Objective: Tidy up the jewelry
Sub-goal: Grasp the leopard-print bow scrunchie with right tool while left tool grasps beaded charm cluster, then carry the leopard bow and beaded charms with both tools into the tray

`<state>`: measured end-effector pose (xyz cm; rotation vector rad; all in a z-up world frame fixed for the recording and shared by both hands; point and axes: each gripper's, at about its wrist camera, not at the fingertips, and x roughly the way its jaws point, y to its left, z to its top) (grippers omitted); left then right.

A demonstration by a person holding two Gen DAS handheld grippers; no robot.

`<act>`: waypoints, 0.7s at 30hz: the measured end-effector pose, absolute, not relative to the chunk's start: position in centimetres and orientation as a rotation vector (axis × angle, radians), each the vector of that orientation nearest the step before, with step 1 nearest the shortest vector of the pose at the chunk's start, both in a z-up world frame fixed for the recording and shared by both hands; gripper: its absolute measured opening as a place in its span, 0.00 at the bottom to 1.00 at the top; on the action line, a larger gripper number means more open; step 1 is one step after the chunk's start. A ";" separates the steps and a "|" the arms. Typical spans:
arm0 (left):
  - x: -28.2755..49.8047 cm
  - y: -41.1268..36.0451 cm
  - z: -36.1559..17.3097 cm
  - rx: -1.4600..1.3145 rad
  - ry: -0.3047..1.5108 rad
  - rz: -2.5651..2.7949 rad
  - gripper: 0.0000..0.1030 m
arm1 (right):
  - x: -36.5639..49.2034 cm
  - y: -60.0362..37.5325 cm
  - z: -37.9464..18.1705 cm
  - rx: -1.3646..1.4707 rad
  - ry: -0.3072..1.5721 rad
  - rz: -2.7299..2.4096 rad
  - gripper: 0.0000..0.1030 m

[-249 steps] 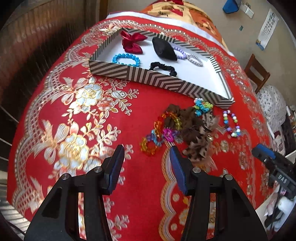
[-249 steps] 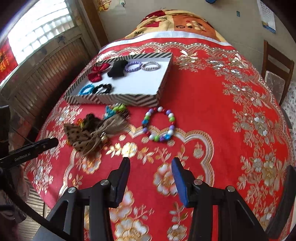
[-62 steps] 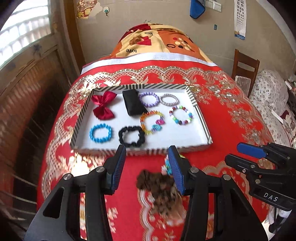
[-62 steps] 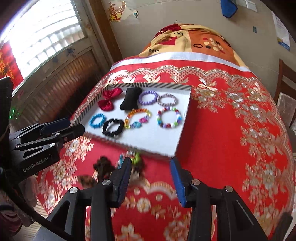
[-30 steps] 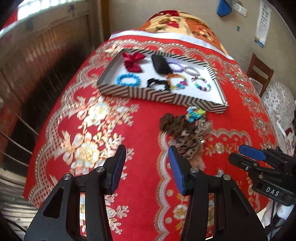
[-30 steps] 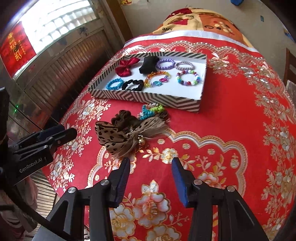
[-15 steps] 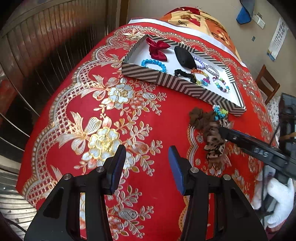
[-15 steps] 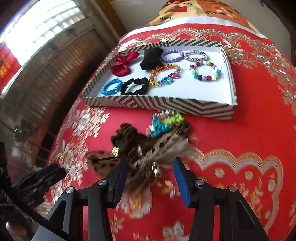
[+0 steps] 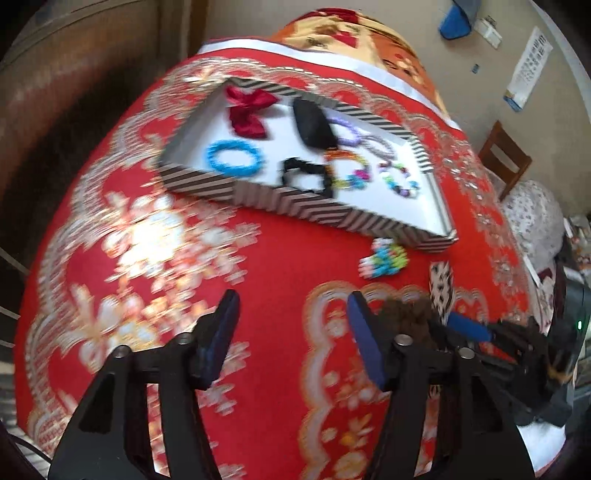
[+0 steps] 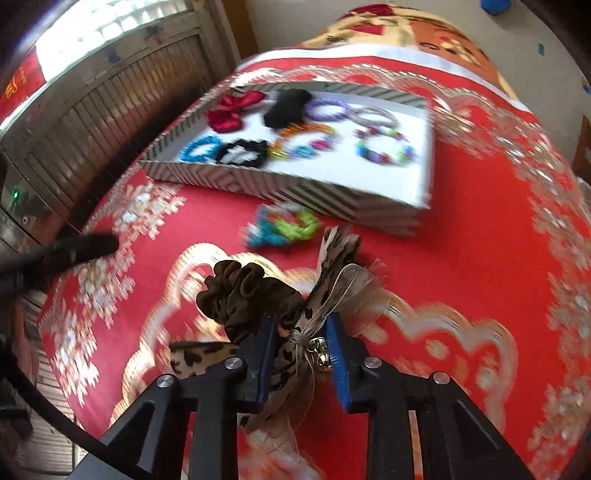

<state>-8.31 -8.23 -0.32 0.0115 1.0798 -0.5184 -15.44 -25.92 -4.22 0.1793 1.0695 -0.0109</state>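
Right gripper [image 10: 301, 350] pitched steeply down over red tablecloth [image 10: 461, 258], jaws closing around leopard-print bow [image 10: 317, 306] beside brown scrunchie [image 10: 243, 291], near striped tray [image 10: 295, 184]. Left gripper [image 9: 291, 332] angled down, jaws opening, nothing held between.

Daylight enters through the window [image 10: 92, 33] far up-left of the right tongs [image 10: 301, 347], blown out white there. Both fisheye views bend hard at the rims, with dark corners. Motion blur smears the cloth [image 9: 155, 236] ahead-left of the left tongs [image 9: 291, 332] and the tray [image 10: 295, 184] beyond the right tongs; the tong arms stay sharp. Gold patterns glare.
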 end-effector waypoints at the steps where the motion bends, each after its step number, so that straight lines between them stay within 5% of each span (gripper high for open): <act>1: -8.2 -9.0 -0.3 0.017 1.082 -0.532 0.60 | -16.2 -26.9 -4.2 0.191 1.071 -0.023 0.25; 14: -5.3 -18.3 -4.3 0.080 1.165 -0.587 0.60 | -18.9 -30.0 -4.5 0.287 1.038 -0.065 0.36; 17: -5.4 -18.3 -4.3 0.086 1.119 -0.598 0.36 | -18.9 -29.7 -4.6 0.271 1.030 -0.054 0.29; 18: -5.3 -18.2 -4.3 0.070 1.119 -0.621 0.20 | -18.9 -29.6 -4.7 0.267 1.027 -0.051 0.28; 21: -5.4 -18.1 -3.9 0.081 1.118 -0.617 0.12 | -19.0 -29.7 -4.3 0.270 1.003 -0.038 0.18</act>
